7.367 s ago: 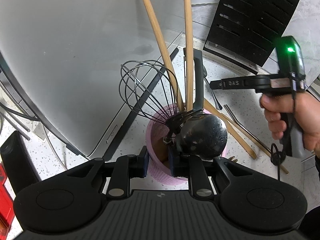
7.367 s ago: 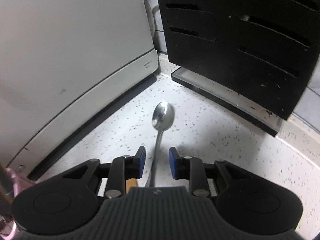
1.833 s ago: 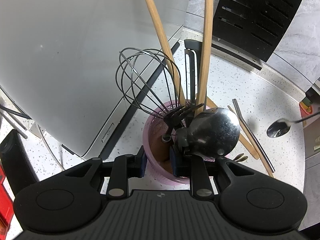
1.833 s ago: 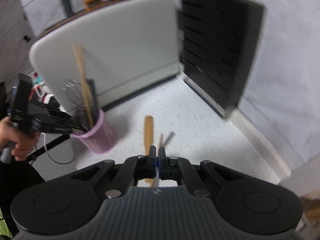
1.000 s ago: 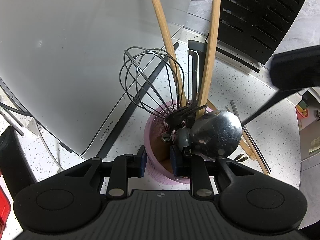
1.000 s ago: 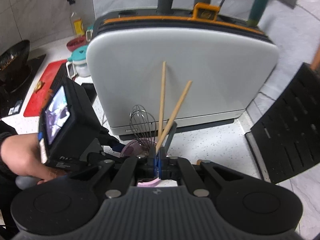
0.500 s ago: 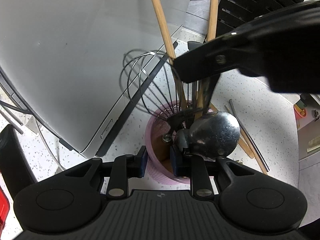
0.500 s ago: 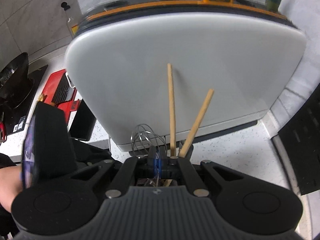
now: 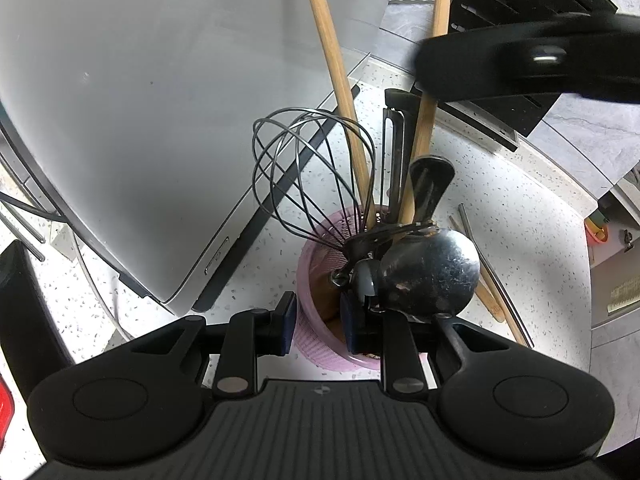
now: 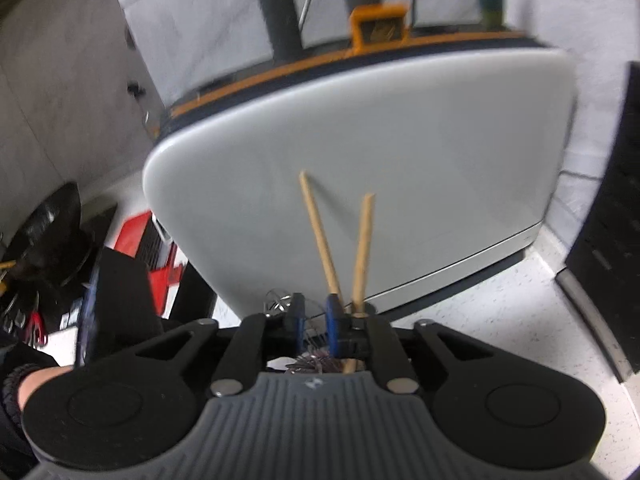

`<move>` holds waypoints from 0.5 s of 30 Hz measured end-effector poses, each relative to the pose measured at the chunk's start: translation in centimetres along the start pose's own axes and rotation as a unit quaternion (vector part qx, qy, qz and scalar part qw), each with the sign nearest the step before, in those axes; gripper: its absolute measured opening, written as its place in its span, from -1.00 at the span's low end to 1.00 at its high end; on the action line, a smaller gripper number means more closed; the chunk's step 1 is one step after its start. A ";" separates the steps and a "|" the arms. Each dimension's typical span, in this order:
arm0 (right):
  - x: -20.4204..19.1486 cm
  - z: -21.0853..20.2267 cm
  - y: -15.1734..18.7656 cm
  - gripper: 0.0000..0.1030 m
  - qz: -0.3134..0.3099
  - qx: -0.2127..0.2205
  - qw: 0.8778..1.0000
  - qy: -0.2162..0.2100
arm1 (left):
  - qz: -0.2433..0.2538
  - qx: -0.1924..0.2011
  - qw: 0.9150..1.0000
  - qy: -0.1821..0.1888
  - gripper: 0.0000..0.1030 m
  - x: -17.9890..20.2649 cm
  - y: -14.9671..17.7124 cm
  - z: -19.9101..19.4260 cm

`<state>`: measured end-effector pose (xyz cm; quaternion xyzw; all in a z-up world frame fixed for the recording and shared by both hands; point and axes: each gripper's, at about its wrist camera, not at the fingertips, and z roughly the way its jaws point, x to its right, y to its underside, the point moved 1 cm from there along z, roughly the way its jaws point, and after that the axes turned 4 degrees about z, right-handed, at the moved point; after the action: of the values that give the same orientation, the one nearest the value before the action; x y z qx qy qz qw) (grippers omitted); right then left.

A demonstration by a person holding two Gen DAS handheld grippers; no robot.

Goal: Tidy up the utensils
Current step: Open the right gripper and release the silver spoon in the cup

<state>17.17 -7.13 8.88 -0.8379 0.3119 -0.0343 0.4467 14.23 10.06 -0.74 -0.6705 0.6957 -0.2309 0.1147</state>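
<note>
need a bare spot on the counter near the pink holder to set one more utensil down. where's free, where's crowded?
Free: speckled counter between the black slotted rack and the loose utensils; also the strip between the pink holder and the white appliance. Crowded: the holder itself, packed with whisk, ladle, wooden handles.

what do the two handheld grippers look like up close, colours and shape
Both the left gripper and the right gripper are matte black: a ribbed grey-black centre plate, two rounded side lobes with circular discs, silver pivot rivets, and slim black fingers tipped with blue pads.
</note>
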 end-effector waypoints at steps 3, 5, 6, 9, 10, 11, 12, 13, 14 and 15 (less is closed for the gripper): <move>0.7 -1.8 1.6 -0.63 0.008 0.023 1.000 0.018 | -0.006 0.007 1.000 0.000 -0.48 -0.4 0.3 -0.5; 1.1 -2.4 3.1 -0.49 0.001 0.025 0.999 0.037 | -0.015 0.013 1.000 0.000 -0.48 -0.9 0.3 -0.9; 1.1 -2.5 4.1 -0.48 -0.012 0.023 0.999 0.046 | -0.019 0.016 1.000 0.002 -0.46 -1.2 0.3 -1.0; 0.2 -2.1 7.0 -0.48 -0.068 0.000 0.997 0.046 | -0.025 0.020 0.999 0.007 -0.33 -1.8 0.5 -1.3; -0.2 -1.9 7.9 -0.48 -0.083 -0.008 0.996 0.038 | -0.026 0.022 0.999 0.009 -0.33 -2.0 0.5 -1.5; -0.5 -1.8 8.7 -0.48 -0.093 -0.014 0.995 0.027 | -0.027 0.025 0.999 0.011 -0.33 -2.1 0.6 -1.7; -0.8 -1.6 9.4 -0.49 -0.101 -0.018 0.995 0.014 | -0.027 0.028 0.999 0.012 -0.33 -2.3 0.7 -1.9; -1.0 -1.2 10.1 -0.50 -0.109 -0.018 0.994 0.005 | -0.028 0.030 0.999 0.014 -0.33 -2.4 0.7 -2.1; -1.2 -0.8 10.5 -0.50 -0.113 -0.015 0.994 0.005 | -0.030 0.032 0.999 0.015 -0.33 -2.7 0.8 -2.2; -1.4 -0.2 10.8 -0.51 -0.114 -0.014 0.993 0.005 | -0.032 0.034 0.999 0.015 -0.33 -2.8 0.9 -2.3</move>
<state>10.69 -10.94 1.01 -0.8740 0.2172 -0.0848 0.4263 12.58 13.18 0.42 -0.6846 0.6673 -0.2680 0.1197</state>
